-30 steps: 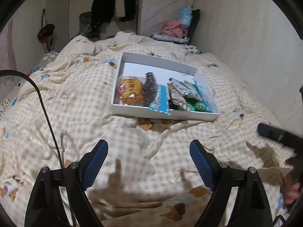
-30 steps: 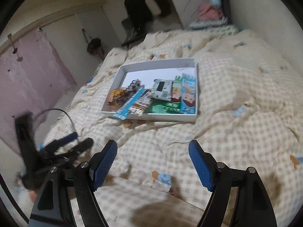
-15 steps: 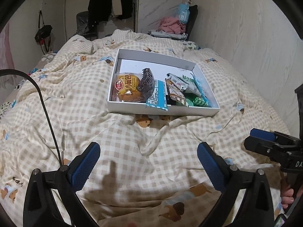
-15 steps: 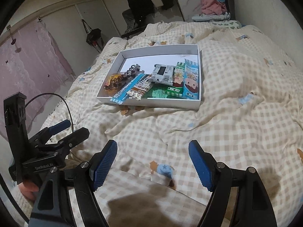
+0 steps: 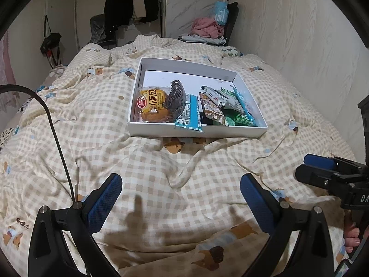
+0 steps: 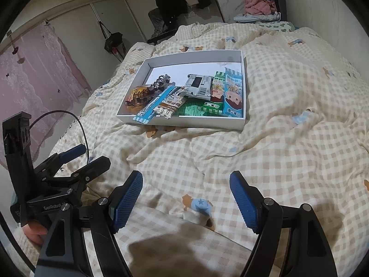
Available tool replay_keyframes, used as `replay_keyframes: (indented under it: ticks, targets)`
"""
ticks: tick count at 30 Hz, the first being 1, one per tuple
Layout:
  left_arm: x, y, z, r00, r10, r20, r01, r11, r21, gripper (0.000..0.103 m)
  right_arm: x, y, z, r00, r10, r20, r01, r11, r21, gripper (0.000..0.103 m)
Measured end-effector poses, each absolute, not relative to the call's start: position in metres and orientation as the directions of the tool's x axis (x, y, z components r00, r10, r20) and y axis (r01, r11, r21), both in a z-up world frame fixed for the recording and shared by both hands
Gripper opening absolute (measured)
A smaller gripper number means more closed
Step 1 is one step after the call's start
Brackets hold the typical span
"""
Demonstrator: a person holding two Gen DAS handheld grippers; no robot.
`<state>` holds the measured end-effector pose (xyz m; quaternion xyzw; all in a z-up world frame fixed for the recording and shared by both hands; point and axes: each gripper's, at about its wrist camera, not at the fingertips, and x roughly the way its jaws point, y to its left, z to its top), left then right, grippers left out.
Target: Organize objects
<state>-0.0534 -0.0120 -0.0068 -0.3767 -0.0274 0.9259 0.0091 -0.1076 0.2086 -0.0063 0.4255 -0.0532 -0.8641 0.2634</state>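
One shallow white cardboard box [image 5: 250, 95] holds one brown hair claw [image 5: 175, 98]; left gripper [image 5: 181, 198] and right gripper [image 6: 185, 199] gape empty before it.

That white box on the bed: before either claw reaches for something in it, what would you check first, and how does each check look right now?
1. Left gripper open and empty: ok.
2. Right gripper open and empty: ok.
3. White box sits flat on the checked quilt: cannot tell, the quilt is rumpled.
4. Hair claw reachable on top: ok, it rests on the bun packet.
5. Blue wrapper fully inside: not ok, it overhangs the near wall.
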Motion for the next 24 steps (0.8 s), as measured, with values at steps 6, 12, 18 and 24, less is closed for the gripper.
replay_keyframes:
  ticks: [6, 12, 18, 24]
  targets:
    - [-0.0537, -0.0102, -0.0078, -0.712, 0.034, -0.701, -0.002, -0.999, -0.047, 0.102, -0.1089, 0.2076, -0.0074, -0.491, -0.500, -0.713, 0.410, -0.855, 0.317, 0.079]
    - [-0.0537, -0.0108, -0.0080, -0.711, 0.035, -0.702, -0.002, -0.999, -0.047, 0.102, -0.1103, 0.2068, -0.0098, -0.484, -0.499, -0.719, 0.410, -0.855, 0.318, 0.079]
    - [-0.0545, -0.0106, -0.0092, -0.707, 0.036, -0.706, -0.006, -0.999, -0.045, 0.102, -0.1100, 0.2070, -0.0094, -0.484, -0.499, -0.718, 0.409, -0.855, 0.319, 0.079]
    - [-0.0539, -0.0082, -0.0083, -0.710, 0.035, -0.703, -0.013, -0.999, -0.037, 0.102, -0.1102, 0.2070, -0.0096, -0.484, -0.500, -0.719, 0.409, -0.855, 0.319, 0.079]
